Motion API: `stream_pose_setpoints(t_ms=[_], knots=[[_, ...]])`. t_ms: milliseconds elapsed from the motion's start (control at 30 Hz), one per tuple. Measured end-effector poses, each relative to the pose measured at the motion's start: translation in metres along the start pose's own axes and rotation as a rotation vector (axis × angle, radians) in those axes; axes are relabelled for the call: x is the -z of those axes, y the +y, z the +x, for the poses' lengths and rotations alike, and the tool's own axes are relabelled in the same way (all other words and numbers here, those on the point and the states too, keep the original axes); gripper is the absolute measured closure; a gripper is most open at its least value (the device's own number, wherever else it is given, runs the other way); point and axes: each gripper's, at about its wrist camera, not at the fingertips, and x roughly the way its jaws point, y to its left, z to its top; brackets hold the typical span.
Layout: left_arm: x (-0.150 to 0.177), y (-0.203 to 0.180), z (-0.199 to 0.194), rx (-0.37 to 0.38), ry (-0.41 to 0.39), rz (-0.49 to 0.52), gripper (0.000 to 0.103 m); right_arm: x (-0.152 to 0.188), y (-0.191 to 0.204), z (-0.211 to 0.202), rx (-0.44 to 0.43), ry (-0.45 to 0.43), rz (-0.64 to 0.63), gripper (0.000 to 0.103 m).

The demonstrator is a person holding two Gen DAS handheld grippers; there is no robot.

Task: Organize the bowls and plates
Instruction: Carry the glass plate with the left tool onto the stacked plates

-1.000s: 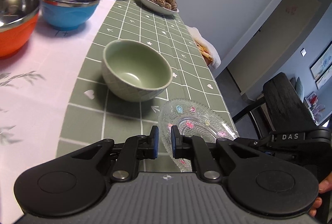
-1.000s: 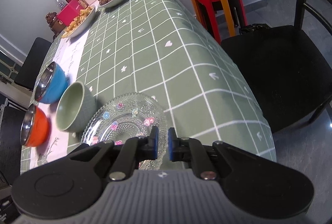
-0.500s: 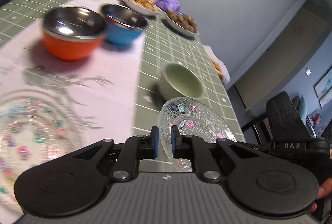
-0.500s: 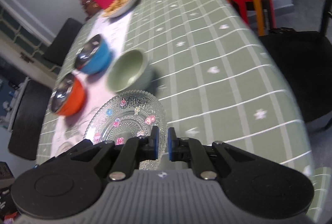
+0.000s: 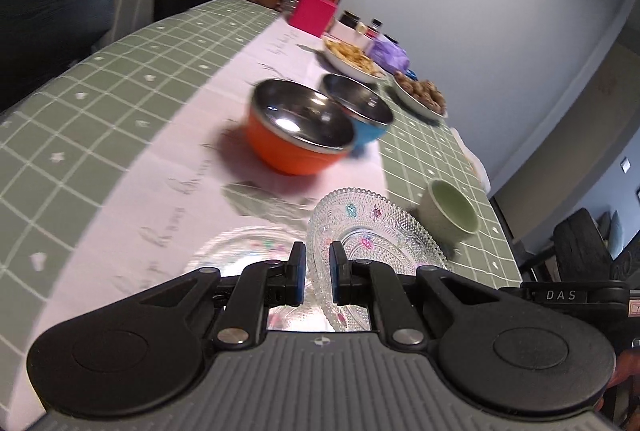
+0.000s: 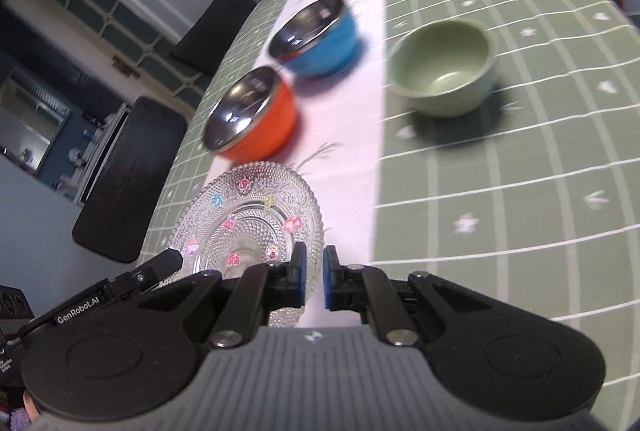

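A: What writing can you read?

B: In the left wrist view, white letters "DAS" sit on a black bar (image 5: 562, 296) off to the right of the jaws. In the right wrist view, "GenRobot.AI" is printed on a black cable stub (image 6: 80, 309) left of the jaws. The script on the pale pink table runner (image 5: 132, 199) is too smeared to read.

A: And the grippers?

B: The left gripper (image 5: 317, 273) is clamped on the rim of a clear beaded glass plate with small coloured flowers (image 5: 376, 231), which stands tilted up ahead of the jaws. The right gripper (image 6: 314, 279) pinches the same plate (image 6: 248, 219) at its near rim; there the plate spreads out ahead and to the left of the jaws.

A: Where are the bowls?

B: Beyond the left jaws, an orange bowl with a steel lining (image 5: 298, 135) sits on the runner, and a blue steel-lined bowl (image 5: 360, 111) is just behind it, partly hidden. A pale green ceramic bowl (image 5: 452, 213) is ahead and right, on the green checked tablecloth (image 5: 100, 103).

A: Anything hard to make out?

B: Below and left of the left jaws lies a second glass plate (image 5: 244, 251), blurred and cut off by the gripper body. The dishes of food (image 5: 356, 59) far ahead are smeared too. A fingertip (image 5: 624, 375) shows at the right edge.
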Motion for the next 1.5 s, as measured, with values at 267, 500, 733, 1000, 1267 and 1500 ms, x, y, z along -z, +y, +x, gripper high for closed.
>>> stream_pose_setpoints(t_ms=[267,500,733,1000,1267,1500], knots=[[0.000,0.044,-0.007,-0.020,-0.027,-0.093,0.090,0.017,0.021,0.036,-0.043,0.043,-0.052,0.097],[0.013,0.053,0.001,-0.064,0.011,-0.080,0.090,0.023,0.027,0.046,-0.017,0.058,-0.102,0.097],[0.018,0.054,0.005,-0.090,0.034,-0.076,0.090,0.027,0.029,0.050,0.012,0.051,-0.154,0.097],[0.018,0.046,0.005,-0.123,0.033,-0.019,0.090,0.033,0.040,0.055,0.076,0.048,-0.247,0.095],[0.019,0.040,0.004,-0.166,0.022,0.044,0.086,0.038,0.046,0.058,0.108,0.042,-0.308,0.093],[0.019,0.026,-0.003,-0.217,-0.043,0.169,0.079,0.038,0.051,0.054,0.092,0.032,-0.324,0.083]])
